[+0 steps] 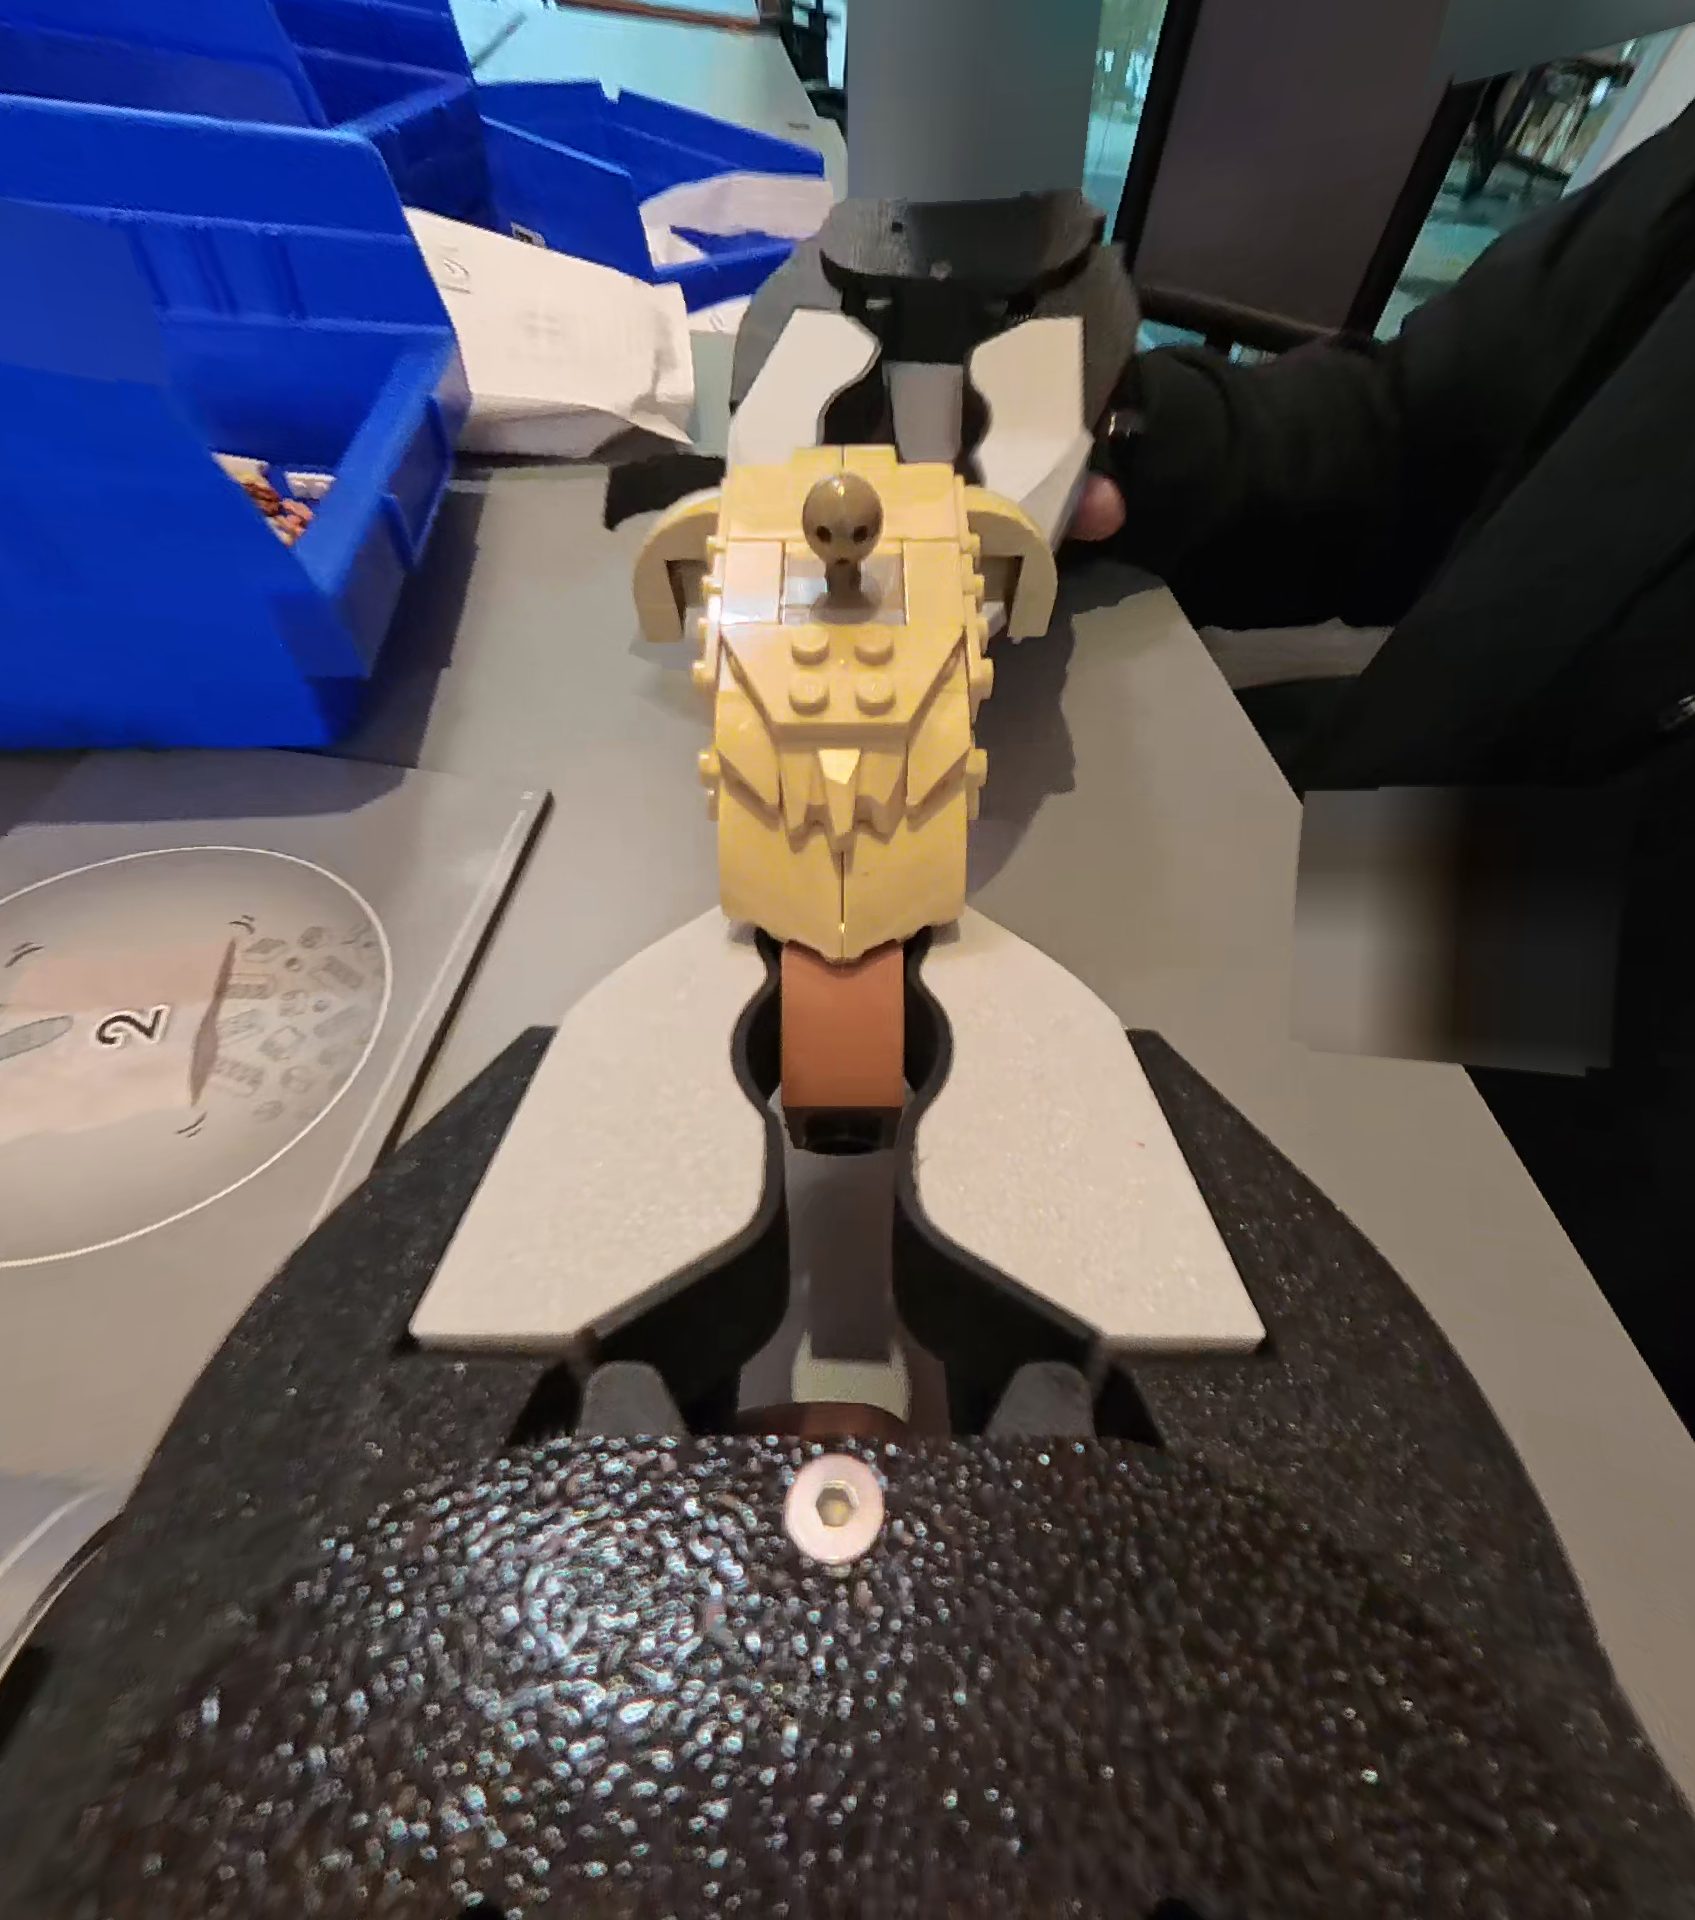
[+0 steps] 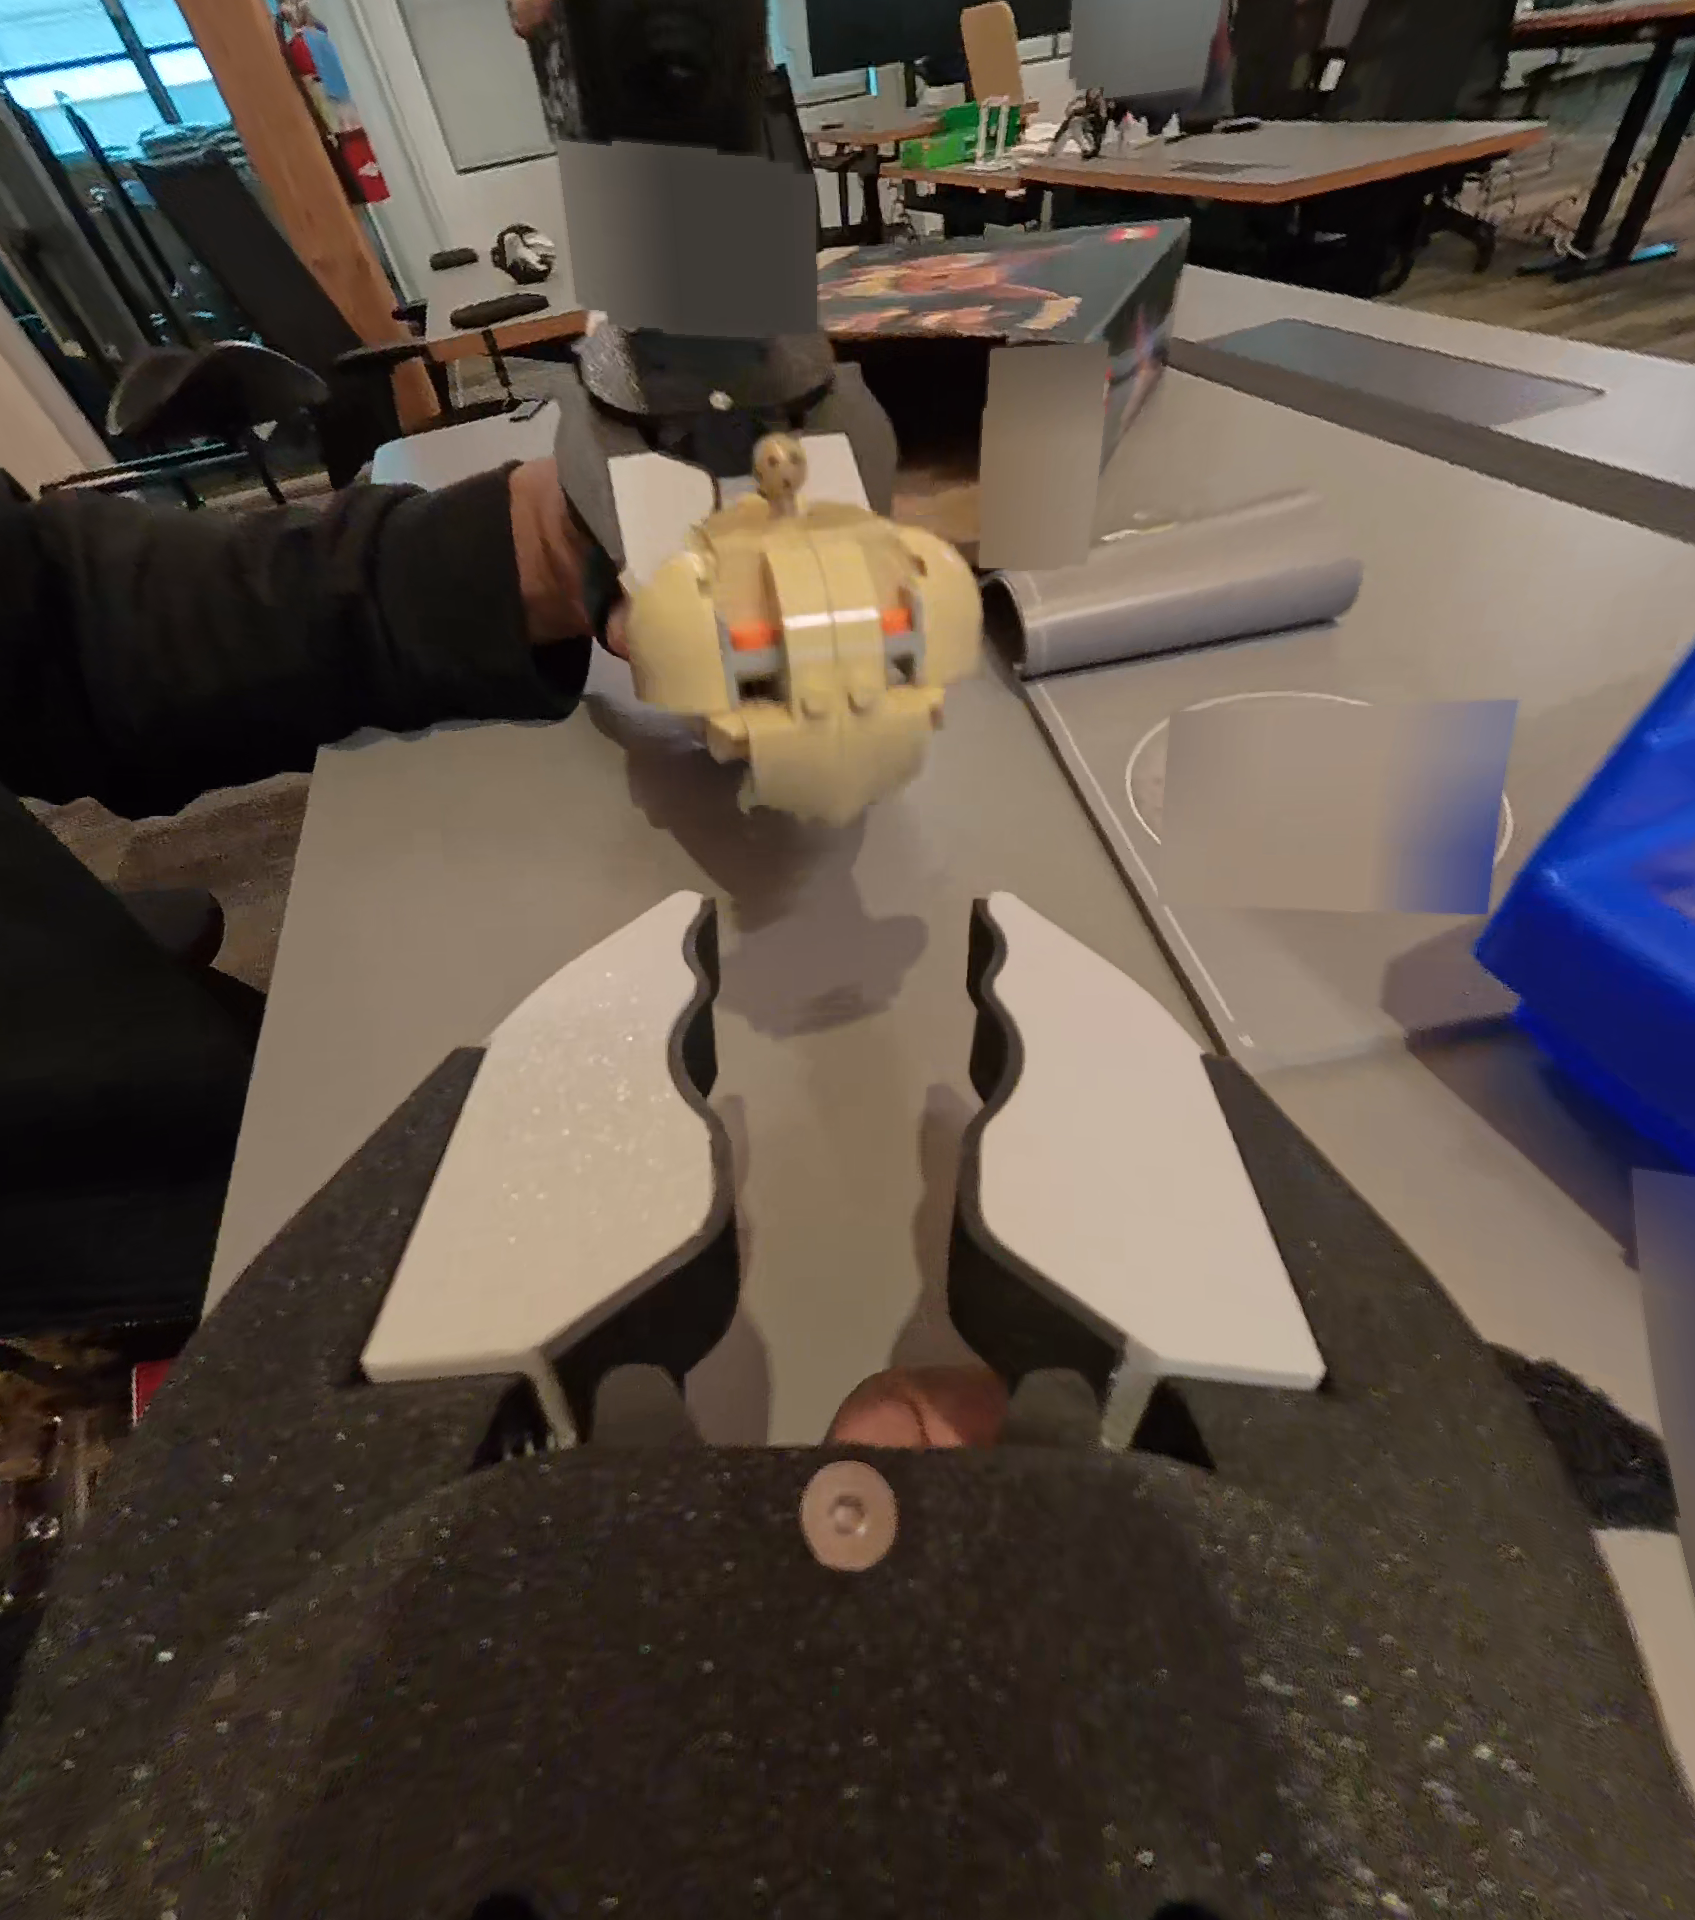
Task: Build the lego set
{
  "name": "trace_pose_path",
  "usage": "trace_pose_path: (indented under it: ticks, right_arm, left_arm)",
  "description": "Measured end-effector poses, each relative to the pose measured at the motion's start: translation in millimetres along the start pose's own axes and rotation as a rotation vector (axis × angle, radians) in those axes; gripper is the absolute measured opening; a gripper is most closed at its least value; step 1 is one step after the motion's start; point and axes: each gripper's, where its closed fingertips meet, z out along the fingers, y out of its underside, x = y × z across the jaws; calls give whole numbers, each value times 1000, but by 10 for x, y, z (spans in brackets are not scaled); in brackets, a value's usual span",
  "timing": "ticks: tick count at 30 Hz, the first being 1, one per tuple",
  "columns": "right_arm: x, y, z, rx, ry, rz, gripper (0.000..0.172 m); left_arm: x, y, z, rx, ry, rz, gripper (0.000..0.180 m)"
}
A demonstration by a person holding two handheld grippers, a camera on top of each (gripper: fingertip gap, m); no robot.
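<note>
Your left gripper (image 1: 843, 987) has its fingers (image 1: 656, 1091) closed on the brown rectangular brick stem (image 1: 841, 1039) of a tan plastic brick-built model (image 1: 838, 707), which you hold above the grey bench (image 1: 1134, 883), clear of its surface. A small olive ball-headed peg (image 1: 841, 520) stands on top of the model.

Your right gripper (image 2: 843, 997) sits just near of the model, its fingers (image 2: 604, 1091) wide apart with only bench visible between them.

A blue plastic parts bin (image 1: 147, 468) stands to the left, and a grey instruction booklet (image 1: 199, 1039) lies near it.
</note>
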Motion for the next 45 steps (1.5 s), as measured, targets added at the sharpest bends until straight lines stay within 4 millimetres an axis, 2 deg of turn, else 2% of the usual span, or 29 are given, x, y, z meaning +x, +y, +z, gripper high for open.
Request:
trace_pose_path:
  ticks: [16,36,41,45]
  right_arm:
    - [-157,-51,107,22,-51,-40,44]
    - [-165,-15,14,16,-43,-41,43]
    - [-159,-18,-73,31,-38,-6,44]
    - [-69,-58,-348,63,75,0,50]
  left_arm:
    - [131,56,137,-64,47,24,18]
    - [168,16,229,-58,42,10,18]
    - [187,-51,289,-29,41,6,17]
    - [163,-224,404,41,13,-12,18]
